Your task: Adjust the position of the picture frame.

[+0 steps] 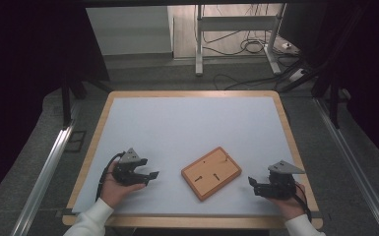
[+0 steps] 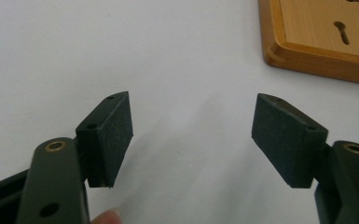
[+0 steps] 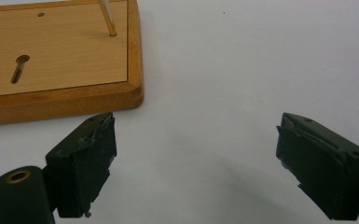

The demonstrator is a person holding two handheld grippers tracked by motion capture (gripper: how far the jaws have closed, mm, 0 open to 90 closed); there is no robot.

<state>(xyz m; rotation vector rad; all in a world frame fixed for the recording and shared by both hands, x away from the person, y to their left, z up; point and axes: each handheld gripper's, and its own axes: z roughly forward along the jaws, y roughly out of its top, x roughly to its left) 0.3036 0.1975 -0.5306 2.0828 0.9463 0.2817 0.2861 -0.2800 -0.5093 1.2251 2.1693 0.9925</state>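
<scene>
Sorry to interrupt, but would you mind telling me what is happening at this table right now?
A person sits at a white table with a handheld gripper in each hand. The left gripper and the right gripper both rest near the front edge, jaws open and empty. Between them lies a wooden board with keyhole slots and a thin peg standing in it. Neither gripper touches the board.

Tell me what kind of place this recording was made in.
Probably a lab or workshop set up for recording. A wood-edged table with a plain white top stands among metal frame rails, with loose cables on the floor behind. On it lies only a wooden board, between two hand-held grippers.
</scene>
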